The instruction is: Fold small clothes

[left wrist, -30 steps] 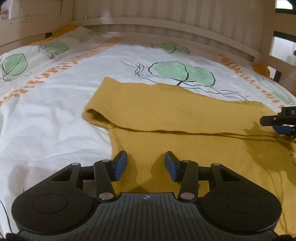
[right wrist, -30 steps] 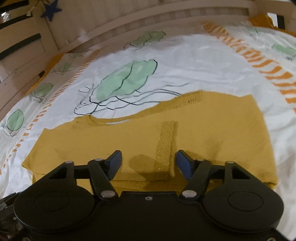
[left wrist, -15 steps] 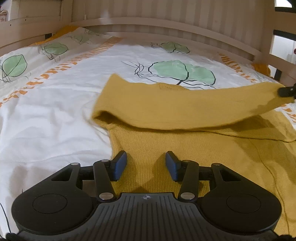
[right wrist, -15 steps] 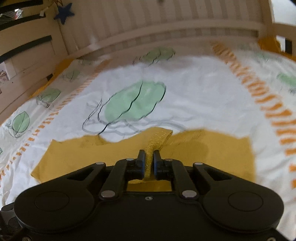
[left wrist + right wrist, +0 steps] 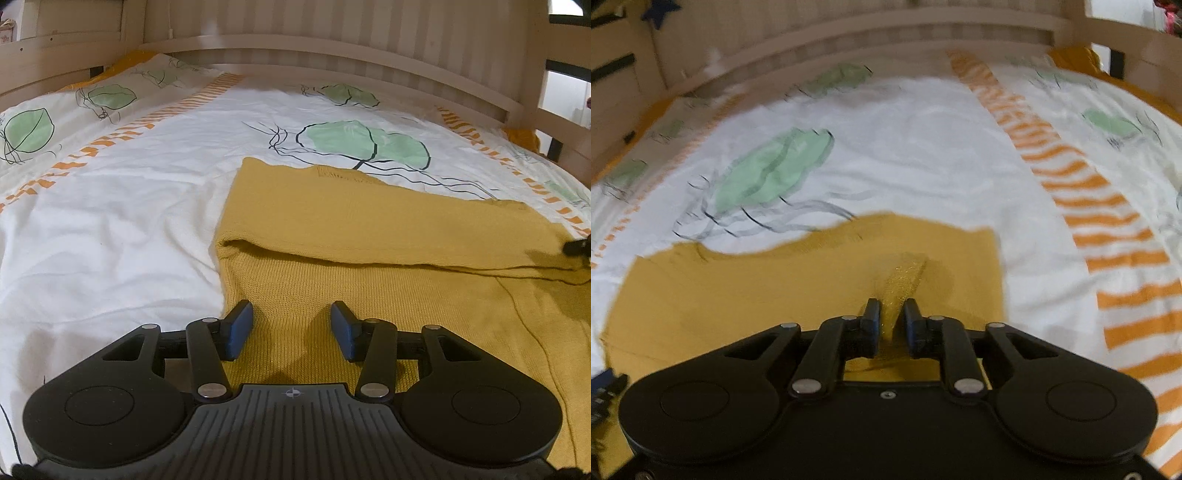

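Right gripper (image 5: pixel 889 317): jaws nearly together with a ridge of the yellow knit garment (image 5: pixel 798 280) standing between them; whether the pads actually bite the cloth or have just slackened, I cannot tell, as this view is blurred.
Left gripper (image 5: pixel 291 328): jaws spread wide, low over the garment's near left part, gripping nothing.
Garment: lies on the bed cover (image 5: pixel 110 229), roughly mid-bed and reaching toward the right edge; its far layer is laid back over the near layer, forming a rounded fold at the left and a long edge running rightward.
Loose thread (image 5: pixel 524 317): a dark strand trails across the knit on the right side, in the left wrist view.
Done: one lengthwise fold looks in place, as I judge.
Left: probably releasing the pinched ridge, smoothing it, then at least one more fold to make a compact bundle.
Count: two grippers; one garment in work; one printed bed cover; a wooden bed rail (image 5: pixel 332 44) along the far edge.
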Demonstrator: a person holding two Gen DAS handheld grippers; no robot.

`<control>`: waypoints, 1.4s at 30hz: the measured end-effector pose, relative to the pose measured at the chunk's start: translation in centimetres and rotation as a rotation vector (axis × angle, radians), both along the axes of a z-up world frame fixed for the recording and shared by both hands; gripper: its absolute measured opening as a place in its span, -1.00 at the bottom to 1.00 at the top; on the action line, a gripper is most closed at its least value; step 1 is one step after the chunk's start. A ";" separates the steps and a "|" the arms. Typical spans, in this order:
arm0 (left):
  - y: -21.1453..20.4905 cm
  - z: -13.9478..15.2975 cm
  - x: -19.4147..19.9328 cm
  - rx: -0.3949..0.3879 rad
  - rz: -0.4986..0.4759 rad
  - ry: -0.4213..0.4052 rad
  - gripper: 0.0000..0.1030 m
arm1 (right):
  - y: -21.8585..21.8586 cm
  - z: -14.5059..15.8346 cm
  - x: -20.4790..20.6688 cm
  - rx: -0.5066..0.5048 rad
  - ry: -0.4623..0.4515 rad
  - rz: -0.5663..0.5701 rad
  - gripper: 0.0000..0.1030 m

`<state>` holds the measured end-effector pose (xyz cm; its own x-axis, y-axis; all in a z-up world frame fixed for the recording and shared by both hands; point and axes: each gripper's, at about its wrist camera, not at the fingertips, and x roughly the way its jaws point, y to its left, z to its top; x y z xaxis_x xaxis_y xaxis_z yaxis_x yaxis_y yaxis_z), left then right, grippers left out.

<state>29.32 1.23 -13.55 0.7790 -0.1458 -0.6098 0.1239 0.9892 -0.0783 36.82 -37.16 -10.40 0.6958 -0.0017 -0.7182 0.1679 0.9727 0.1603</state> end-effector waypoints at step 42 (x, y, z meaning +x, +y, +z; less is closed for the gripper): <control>8.9 4.2 -13.9 -0.085 -0.050 0.304 -0.11 | 1.8 3.8 -26.2 0.101 -0.013 -0.018 0.42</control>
